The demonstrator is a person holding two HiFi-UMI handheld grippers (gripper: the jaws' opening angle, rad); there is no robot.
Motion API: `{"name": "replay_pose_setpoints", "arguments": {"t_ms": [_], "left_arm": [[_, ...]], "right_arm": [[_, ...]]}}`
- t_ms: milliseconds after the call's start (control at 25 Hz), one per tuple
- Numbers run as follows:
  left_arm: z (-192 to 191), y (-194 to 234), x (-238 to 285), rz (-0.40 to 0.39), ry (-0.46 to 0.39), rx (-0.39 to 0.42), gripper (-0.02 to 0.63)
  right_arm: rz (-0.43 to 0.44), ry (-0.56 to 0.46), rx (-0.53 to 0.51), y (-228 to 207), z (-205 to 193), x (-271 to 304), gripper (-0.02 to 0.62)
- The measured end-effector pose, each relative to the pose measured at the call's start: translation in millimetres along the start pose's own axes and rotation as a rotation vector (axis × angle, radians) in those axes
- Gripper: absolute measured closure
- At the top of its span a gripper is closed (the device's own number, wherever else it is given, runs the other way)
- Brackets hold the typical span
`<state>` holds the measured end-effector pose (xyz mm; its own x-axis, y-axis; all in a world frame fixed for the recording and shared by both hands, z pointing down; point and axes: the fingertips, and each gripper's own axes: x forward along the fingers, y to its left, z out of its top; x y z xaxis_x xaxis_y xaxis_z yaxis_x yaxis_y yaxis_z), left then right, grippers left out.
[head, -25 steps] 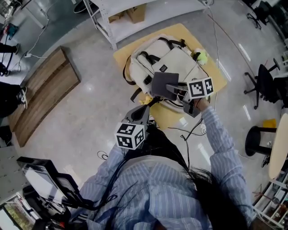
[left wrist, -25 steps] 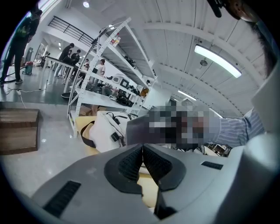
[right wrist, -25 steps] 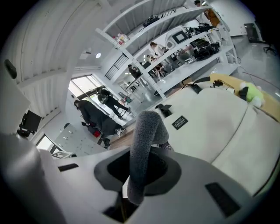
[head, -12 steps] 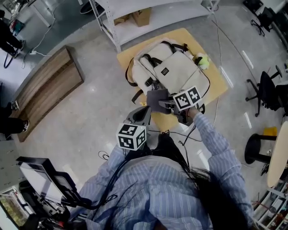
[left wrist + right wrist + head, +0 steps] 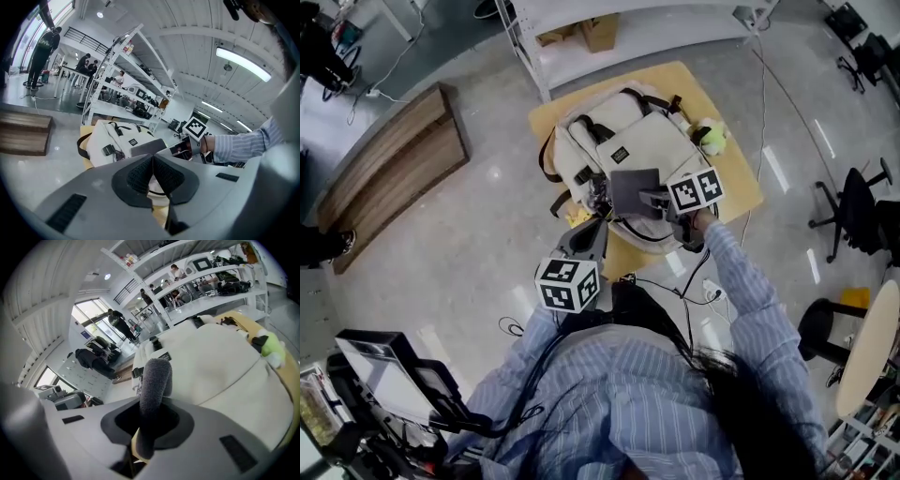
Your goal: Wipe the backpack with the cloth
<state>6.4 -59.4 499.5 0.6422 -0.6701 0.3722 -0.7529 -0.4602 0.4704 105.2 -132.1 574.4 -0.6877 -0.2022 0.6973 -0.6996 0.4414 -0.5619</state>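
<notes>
**Head view, with both gripper views.** The cream backpack point(image 5: 623, 150) lies flat on a low yellow worktop point(image 5: 736, 164). Its long axis runs away from the person, with the straps and top handle at the far end, toward the shelving. A small green toy point(image 5: 711, 138) rests just beside the bag's right edge.

The right gripper point(image 5: 650, 199) has its jaws clamped on a dark grey cloth point(image 5: 633, 190). In the right gripper view the cloth point(image 5: 154, 380) stands out of the jaws as a thick folded roll, and the pale front panel of the backpack point(image 5: 215, 362) fills the field directly ahead of it and below it. From above, the cloth overlies the near part of the front panel. Whether it touches the fabric cannot be told.

The left gripper point(image 5: 598, 221) sits short of the bag's near edge. Its jaws are pressed together with nothing between them, as the left gripper view point(image 5: 152, 176) shows, and they point toward the bag's near left corner.

The governing relation is that the cloth-bearing right gripper is the nearer one and already sits over the near end of the bag, while most of the panel extends away from the jaws along the long axis. A wipe would therefore likely be a push lengthwise toward the straps — with the left gripper free to steady the near edge.
</notes>
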Motion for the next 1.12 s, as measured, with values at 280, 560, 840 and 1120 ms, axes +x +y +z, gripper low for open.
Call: {"name": "replay_pose_setpoints", "arguments": {"t_ms": [280, 560, 840, 1120], "left_arm": [[-10.1, -25.4, 24.6, 0.038, 0.009, -0.009, 0.6], [-17.1, -40.1, 38.4, 0.077, 0.004, -0.019, 0.6], [-28.0, -58.4, 42.1, 0.122, -0.009, -0.019, 0.6], [-25.3, -51.5, 38.4, 0.145, -0.036, -0.048, 0.6]], "right_arm": [[-0.04, -0.095, 0.089, -76.0, 22.5, -51.7, 0.543], [-0.112, -0.184, 0.179, -153.0, 44.7, -101.4, 0.543], [-0.19, -0.228, 0.242, -214.4, 39.4, -143.4, 0.543], [-0.108, -0.273, 0.208, -179.9, 49.6, -144.3, 0.543]]}}
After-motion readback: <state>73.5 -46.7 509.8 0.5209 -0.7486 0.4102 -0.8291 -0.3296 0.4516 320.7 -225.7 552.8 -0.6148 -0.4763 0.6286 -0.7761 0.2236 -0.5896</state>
